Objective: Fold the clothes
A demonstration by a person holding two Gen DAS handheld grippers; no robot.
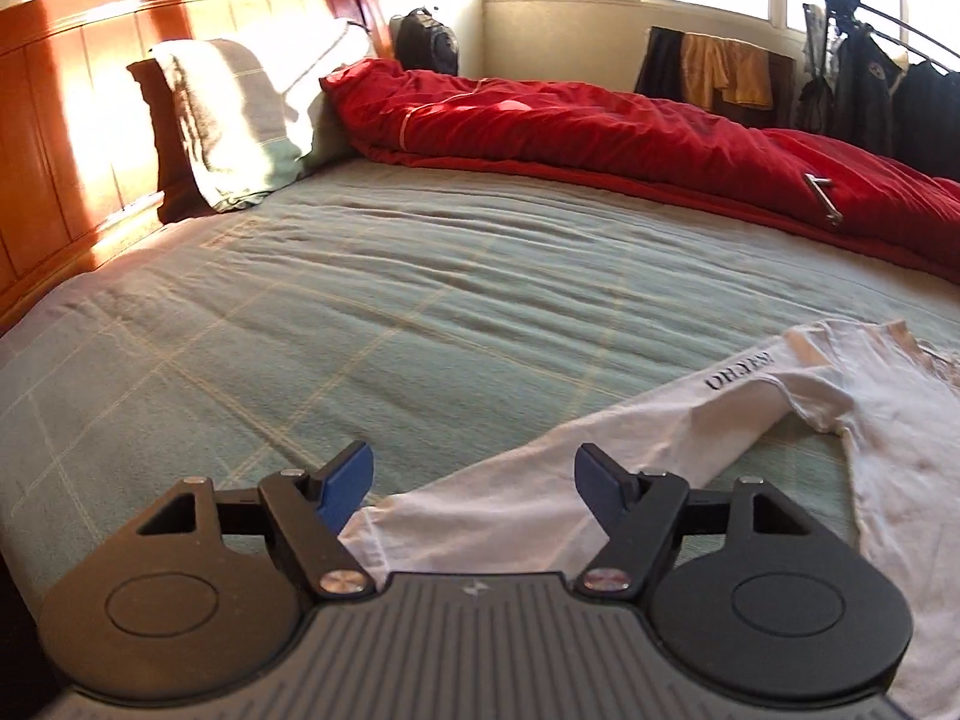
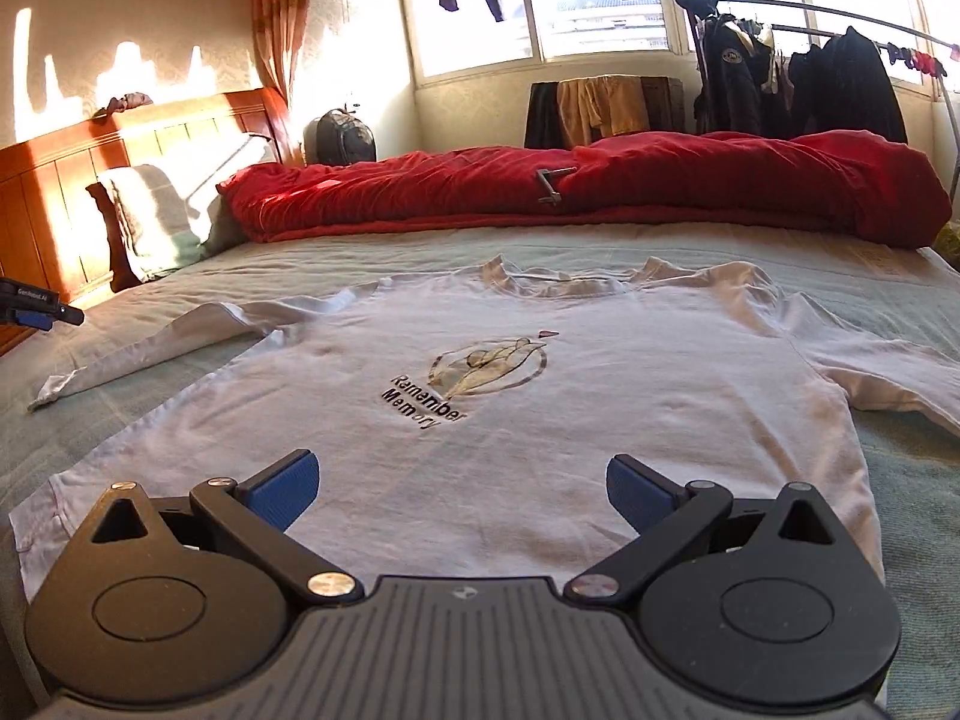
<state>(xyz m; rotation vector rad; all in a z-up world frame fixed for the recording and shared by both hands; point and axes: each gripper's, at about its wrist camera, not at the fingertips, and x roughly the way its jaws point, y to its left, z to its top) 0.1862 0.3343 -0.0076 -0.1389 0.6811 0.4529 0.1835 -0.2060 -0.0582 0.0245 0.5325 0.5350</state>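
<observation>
A white long-sleeved shirt [image 2: 540,414] with a "Remember Memory" print lies flat, front up, on the green bed sheet [image 2: 360,258]. Its left sleeve [image 1: 600,456] stretches out toward the left gripper. My left gripper [image 1: 474,480] is open and empty, just above the sleeve's cuff end. My right gripper [image 2: 459,489] is open and empty, above the shirt's lower hem, near its middle. The left gripper's tip also shows at the left edge of the right wrist view [image 2: 36,312].
A bunched red duvet [image 2: 570,186] lies along the far side of the bed, with a small metal part [image 2: 555,183] on it. A pillow [image 1: 240,114] leans on the wooden headboard [image 1: 60,138] at left. A clothes rack [image 2: 810,84] and a backpack [image 2: 342,138] stand beyond the bed.
</observation>
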